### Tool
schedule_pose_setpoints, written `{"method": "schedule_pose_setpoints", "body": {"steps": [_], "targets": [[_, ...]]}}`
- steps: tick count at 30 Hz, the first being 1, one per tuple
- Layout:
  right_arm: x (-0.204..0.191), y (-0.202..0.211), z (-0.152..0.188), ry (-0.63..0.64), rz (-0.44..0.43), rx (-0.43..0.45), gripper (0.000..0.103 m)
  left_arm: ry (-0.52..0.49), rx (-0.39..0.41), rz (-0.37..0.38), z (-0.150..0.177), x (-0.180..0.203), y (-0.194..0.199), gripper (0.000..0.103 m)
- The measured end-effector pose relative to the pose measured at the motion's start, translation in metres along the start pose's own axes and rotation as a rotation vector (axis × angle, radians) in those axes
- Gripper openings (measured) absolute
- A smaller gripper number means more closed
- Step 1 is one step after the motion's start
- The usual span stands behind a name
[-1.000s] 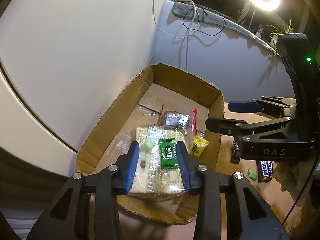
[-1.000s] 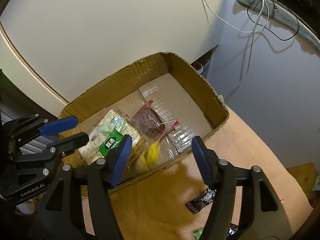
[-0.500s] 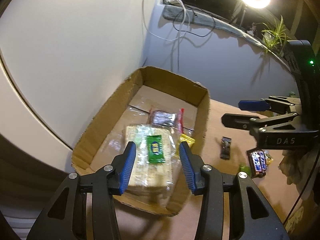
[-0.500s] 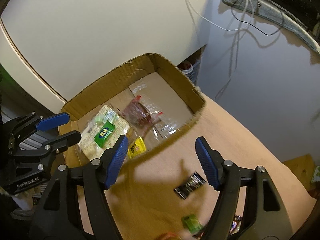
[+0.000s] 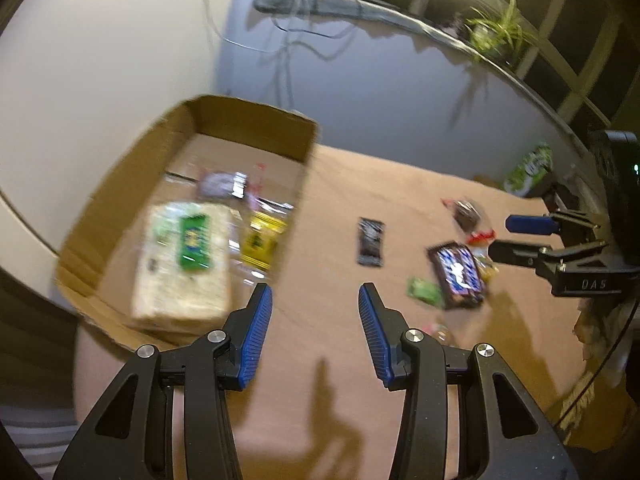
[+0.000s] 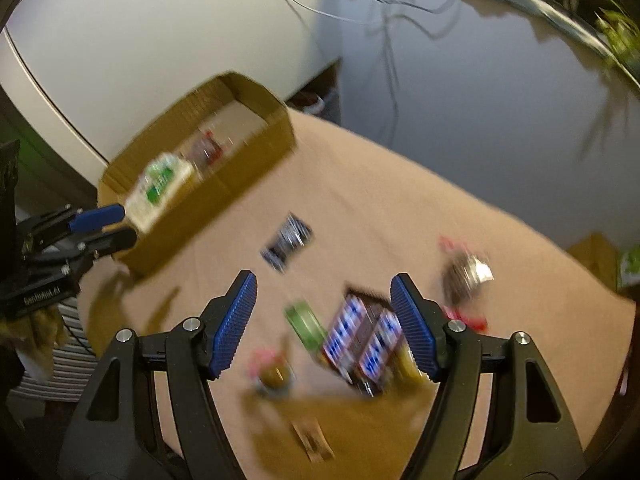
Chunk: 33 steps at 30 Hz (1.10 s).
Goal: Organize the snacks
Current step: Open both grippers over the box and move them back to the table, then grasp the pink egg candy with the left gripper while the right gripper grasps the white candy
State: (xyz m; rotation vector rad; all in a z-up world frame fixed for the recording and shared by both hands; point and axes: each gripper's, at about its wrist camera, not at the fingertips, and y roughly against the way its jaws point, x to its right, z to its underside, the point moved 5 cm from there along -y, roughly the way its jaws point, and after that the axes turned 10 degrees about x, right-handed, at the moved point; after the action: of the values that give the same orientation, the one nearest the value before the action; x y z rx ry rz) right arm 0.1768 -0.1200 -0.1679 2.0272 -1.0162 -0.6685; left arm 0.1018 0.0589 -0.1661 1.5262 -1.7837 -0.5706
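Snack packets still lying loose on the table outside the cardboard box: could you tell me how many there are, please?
About 6: black sachet, green packet, blue-and-white bar pack, dark red-ended packet, round pink-wrapped sweet, flat tan packet. Blur may hide others.

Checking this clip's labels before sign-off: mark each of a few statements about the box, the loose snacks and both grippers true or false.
1. The left gripper holds a green packet. False: it is open and holds nothing.
2. The cardboard box already contains snacks. True.
3. The black sachet lies inside the box. False: it lies on the tan table, outside the box.
4. The right gripper is open above loose snacks. True.
5. The blue-and-white bar pack lies on the table. True.
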Motion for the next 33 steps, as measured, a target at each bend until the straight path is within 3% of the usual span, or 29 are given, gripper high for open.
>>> {"method": "schedule_pose_setpoints", "body": {"steps": [13, 22, 33], "targets": [[0.014, 0.015, 0.097, -0.048, 0.004, -0.086, 0.072, -0.097, -0.15, 0.171, 0.041, 0.086, -0.035, 0.044], [0.005, 0.006, 0.118, -0.041, -0.023, -0.11, 0.072, -0.133, -0.222, 0.175, 0.063, 0.106, -0.059, 0.044], [-0.017, -0.018, 0.125, 0.036, -0.03, -0.146, 0.069, -0.147, -0.226, 0.153, 0.07, 0.102, -0.067, 0.043]]}}
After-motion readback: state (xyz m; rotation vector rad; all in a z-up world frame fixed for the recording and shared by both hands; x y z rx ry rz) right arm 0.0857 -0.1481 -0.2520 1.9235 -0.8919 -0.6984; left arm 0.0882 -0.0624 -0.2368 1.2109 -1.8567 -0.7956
